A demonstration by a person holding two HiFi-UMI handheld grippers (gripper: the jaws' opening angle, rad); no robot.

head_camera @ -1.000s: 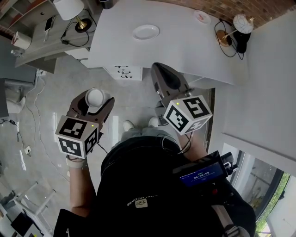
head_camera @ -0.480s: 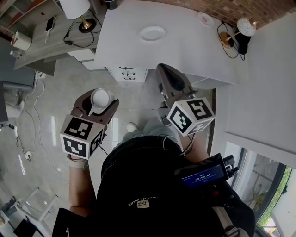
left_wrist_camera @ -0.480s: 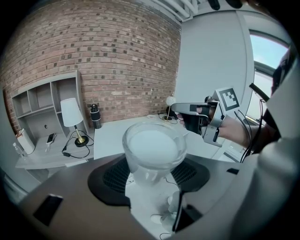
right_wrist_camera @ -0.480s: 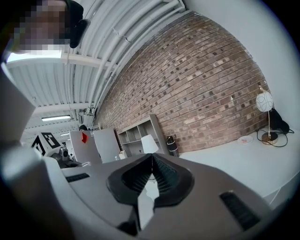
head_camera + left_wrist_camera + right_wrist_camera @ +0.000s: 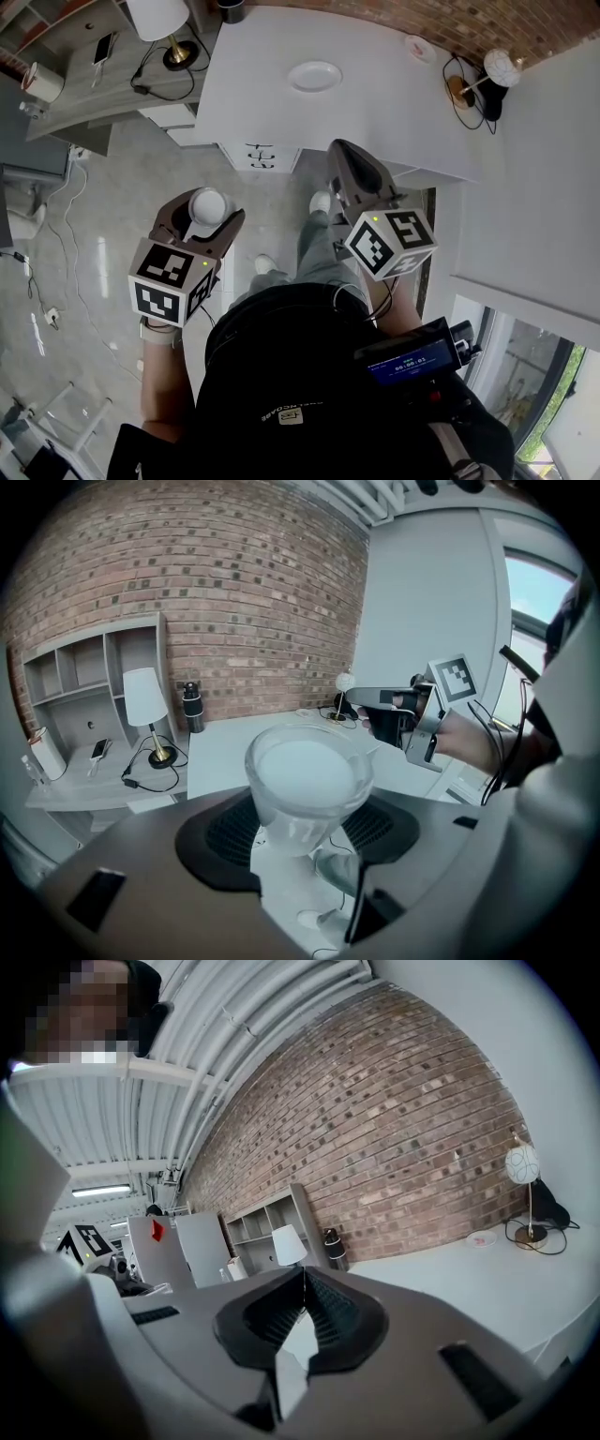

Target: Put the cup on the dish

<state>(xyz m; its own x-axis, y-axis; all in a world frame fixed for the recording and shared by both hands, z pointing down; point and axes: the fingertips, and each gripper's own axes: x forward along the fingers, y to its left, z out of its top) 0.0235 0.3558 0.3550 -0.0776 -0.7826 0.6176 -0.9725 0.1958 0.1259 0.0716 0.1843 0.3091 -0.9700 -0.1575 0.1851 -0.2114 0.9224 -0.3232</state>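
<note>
Cup [image 5: 309, 778] upright, clenched in left gripper [image 5: 201, 212] jaws, over the floor [image 5: 141, 178], well short of desk [image 5: 384, 103]. Right gripper [image 5: 302, 1277] jaws pressed together, empty. Carry level to dish [image 5: 315, 76]; lower centred, base flat, then release.

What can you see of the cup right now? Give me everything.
The cup looks like frosted, translucent white glass or plastic. It has a round open rim and walls that taper to a narrower base. It is upright, and the jaws of the left gripper are closed on its lower body with the rim standing clear above them. Its inside looks plain white, and I cannot tell whether it holds anything. It hangs over the floor, short of the white table, and touches only the jaws.
</note>
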